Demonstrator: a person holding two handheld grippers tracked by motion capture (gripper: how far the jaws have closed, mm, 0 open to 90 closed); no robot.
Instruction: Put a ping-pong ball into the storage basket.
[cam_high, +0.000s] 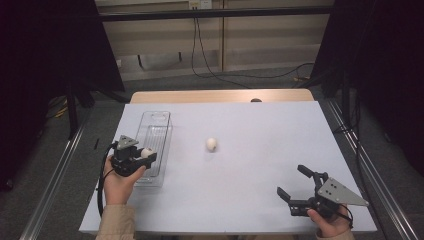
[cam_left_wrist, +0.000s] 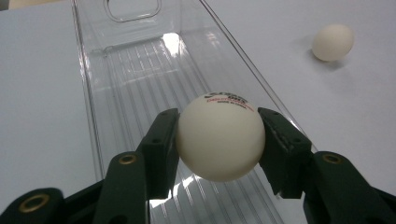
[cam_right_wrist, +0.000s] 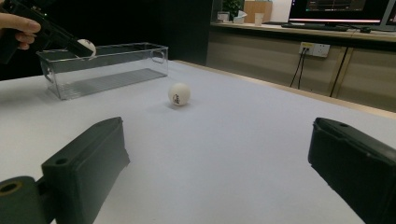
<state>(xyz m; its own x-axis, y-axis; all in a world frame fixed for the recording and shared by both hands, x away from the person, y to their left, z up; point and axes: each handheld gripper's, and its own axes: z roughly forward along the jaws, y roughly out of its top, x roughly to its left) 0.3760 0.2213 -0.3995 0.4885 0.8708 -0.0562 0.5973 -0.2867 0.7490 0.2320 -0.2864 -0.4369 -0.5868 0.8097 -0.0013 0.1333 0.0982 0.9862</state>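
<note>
My left gripper (cam_high: 145, 154) (cam_left_wrist: 218, 137) is shut on a white ping-pong ball (cam_high: 146, 152) (cam_left_wrist: 219, 136) with red print, held just above the near end of a clear plastic bin (cam_high: 156, 131) (cam_left_wrist: 126, 65). The same ball (cam_right_wrist: 87, 46) hangs over the bin (cam_right_wrist: 105, 70) in the right gripper view. A second white ball (cam_high: 212, 144) (cam_left_wrist: 332, 42) (cam_right_wrist: 179, 94) lies on the white table top to the right of the bin. My right gripper (cam_high: 296, 181) (cam_right_wrist: 219, 158) rests near the table's front right, jaws wide apart with nothing between them, pointing toward that loose ball.
The white table top (cam_high: 250, 165) ends in a wooden strip (cam_high: 220, 95) at the far side. Cables (cam_high: 210, 70) lie on the floor beyond. Dark curtains (cam_high: 45, 45) flank both sides.
</note>
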